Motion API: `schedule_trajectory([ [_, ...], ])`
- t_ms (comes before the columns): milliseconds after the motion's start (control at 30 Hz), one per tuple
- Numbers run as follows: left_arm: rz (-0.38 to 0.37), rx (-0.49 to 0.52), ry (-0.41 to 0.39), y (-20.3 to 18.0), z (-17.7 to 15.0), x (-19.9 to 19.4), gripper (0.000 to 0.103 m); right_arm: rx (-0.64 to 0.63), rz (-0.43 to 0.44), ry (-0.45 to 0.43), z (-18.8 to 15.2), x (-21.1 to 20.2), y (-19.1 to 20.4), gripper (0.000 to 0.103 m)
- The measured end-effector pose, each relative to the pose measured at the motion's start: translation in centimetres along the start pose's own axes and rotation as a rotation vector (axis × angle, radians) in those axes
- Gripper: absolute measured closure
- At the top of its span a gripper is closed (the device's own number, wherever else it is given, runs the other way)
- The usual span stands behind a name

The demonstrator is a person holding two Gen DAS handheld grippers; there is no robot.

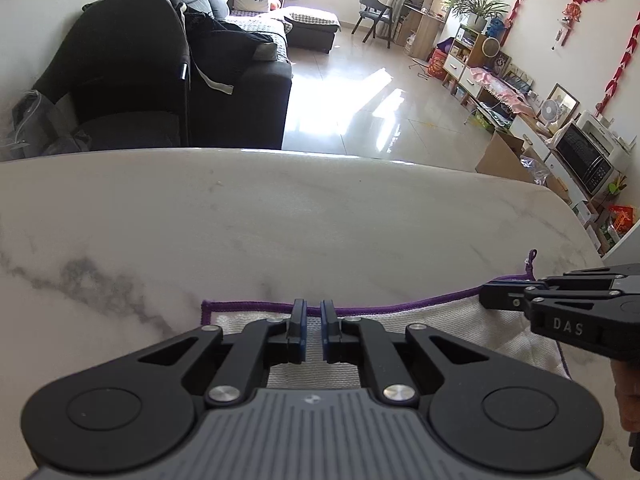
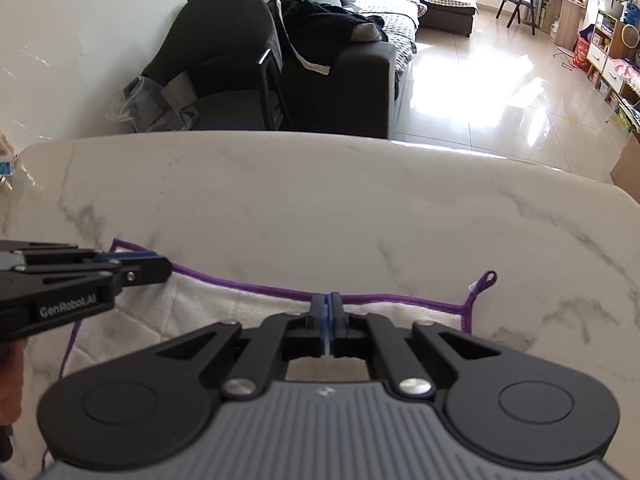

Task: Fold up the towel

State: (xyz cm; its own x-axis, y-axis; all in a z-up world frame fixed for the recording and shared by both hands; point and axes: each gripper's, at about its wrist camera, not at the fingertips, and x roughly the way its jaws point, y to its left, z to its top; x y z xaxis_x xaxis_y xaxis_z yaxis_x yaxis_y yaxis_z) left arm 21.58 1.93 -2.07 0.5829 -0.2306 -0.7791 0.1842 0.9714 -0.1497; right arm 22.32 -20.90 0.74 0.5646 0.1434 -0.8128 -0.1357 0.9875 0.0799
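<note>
Though pressed together at the lower middle of the right wrist view, shows a thin white sliver between the pads of the right gripper [image 2: 330, 300], so reads as clenched on the towel [image 2: 400, 312] at its purple far hem. Leaves a narrow gap between the pads of the left gripper [image 1: 313, 308] in the lower middle of the left wrist view, with nothing seen caught in it: released, or nearly so, and poised right over the same hem.

Puts both tools along one edge of the cloth, side by side, the left near the left corner and the right nearer the corner with the small hanging loop [image 2: 489, 278].

Finds the towel low in both frames, spread white and slightly creased on the marble table [image 1: 280, 220], running back under the tools toward the bottom edge. Cannot tell how many layers lie there.

Fits two stages: taking hold of the far hem to carry it over, or setting a carried edge down and letting go. Cannot settle which from this moment.

Calls in either case for both tools to act level along the hem, so that the edge stays straight and the corners meet squarely.
</note>
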Motion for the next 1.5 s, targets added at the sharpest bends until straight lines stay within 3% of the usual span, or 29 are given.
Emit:
schedule_trajectory([
  [133, 0.072, -0.032, -0.005, 1.7, 0.3, -0.4, 0.094, 0.027, -0.029, 0.0, 0.1, -0.4, -1.1, 0.099],
  [233, 0.061, -0.059, 0.017, 2.3, 0.4, -1.1, 0.088, 0.025, -0.013, 0.006, -0.3, -1.0, -0.6, 0.096],
  [333, 0.037, -0.02, 0.025, 1.3, -0.2, -2.1, 0.078, 0.023, 0.003, 0.012, -0.7, -1.6, -0.1, 0.095],
  [400, 0.02, 0.013, 0.034, 0.3, -0.7, -2.7, 0.062, 0.02, 0.015, 0.016, -1.0, -2.0, 0.3, 0.095],
  [467, -0.005, 0.039, 0.04, -0.7, -1.4, -3.2, 0.053, 0.0, 0.039, 0.023, -1.4, -2.4, 1.6, 0.095],
  [633, -0.098, 0.083, 0.048, -2.8, -3.6, -5.0, 0.054, -0.035, 0.105, 0.038, -3.1, -3.5, 3.9, 0.093],
  [833, -0.191, 0.111, 0.071, -4.2, -7.0, -6.4, 0.068, -0.061, 0.166, 0.047, -5.9, -5.1, 5.7, 0.093],
  [1100, -0.19, 0.129, 0.065, -4.3, -10.3, -7.4, 0.07, -0.074, 0.178, 0.053, -9.1, -5.7, 6.4, 0.093],
  [1500, -0.158, 0.132, 0.031, -1.8, -13.0, -10.0, 0.07, -0.021, 0.117, 0.032, -12.0, -7.7, 2.7, 0.092],
])
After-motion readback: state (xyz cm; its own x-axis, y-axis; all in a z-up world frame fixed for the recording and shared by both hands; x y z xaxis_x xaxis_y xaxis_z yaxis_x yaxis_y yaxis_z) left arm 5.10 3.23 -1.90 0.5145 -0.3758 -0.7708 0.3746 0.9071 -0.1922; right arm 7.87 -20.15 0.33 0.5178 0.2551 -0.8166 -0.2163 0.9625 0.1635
